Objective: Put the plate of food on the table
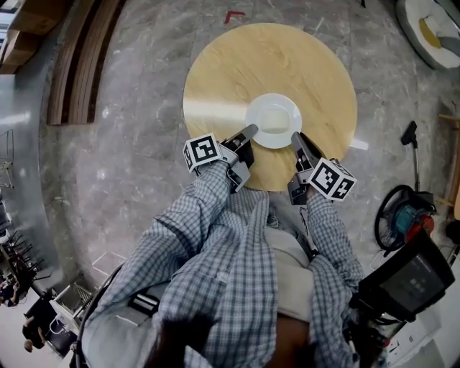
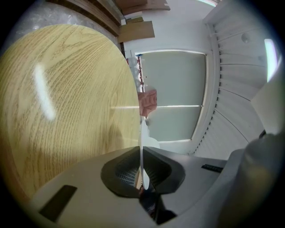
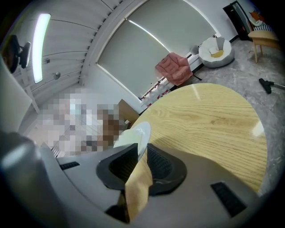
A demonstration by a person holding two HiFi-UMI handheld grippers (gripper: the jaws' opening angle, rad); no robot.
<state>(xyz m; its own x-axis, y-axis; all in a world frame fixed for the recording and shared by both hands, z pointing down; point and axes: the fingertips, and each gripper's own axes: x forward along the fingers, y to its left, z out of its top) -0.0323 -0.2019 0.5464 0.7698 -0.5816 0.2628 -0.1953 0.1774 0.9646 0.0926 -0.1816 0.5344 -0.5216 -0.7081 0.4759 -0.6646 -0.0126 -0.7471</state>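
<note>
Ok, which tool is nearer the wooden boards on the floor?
Left. The left tool is shut on the left rim of the plate, the side toward the wooden boards; the right tool is shut on its right rim, farther away.

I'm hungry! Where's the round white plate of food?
Head view centre: the round white plate is over the round wooden table, clamped between the left gripper and right gripper.

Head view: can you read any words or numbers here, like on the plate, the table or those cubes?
No words or numbers are readable.
Cubes on the left hand-held gripper and right hand-held gripper: black-and-white square patterns, no letters.
Floor: a red corner mark, no word.
Dark screen: too blurred to read.
Plate and table: no print.
</note>
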